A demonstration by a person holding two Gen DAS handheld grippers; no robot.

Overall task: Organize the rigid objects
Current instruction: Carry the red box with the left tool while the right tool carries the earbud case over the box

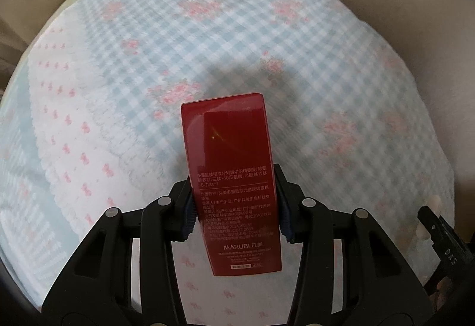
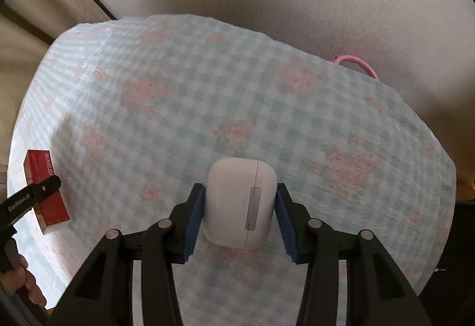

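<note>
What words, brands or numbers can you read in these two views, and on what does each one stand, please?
"MARUBI 丸美": low on the red box clamped in the left gripper; the Chinese small print above it is mostly too fine to read.
"GenRobot.AI": on the left gripper's finger, seen in the right wrist view.
"DAS": on the right gripper's finger, at the left view's edge.
The white earbud case in the right gripper: tiny print, unreadable.

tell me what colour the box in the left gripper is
Glossy red box with white print, clearest in the left wrist view.
</note>
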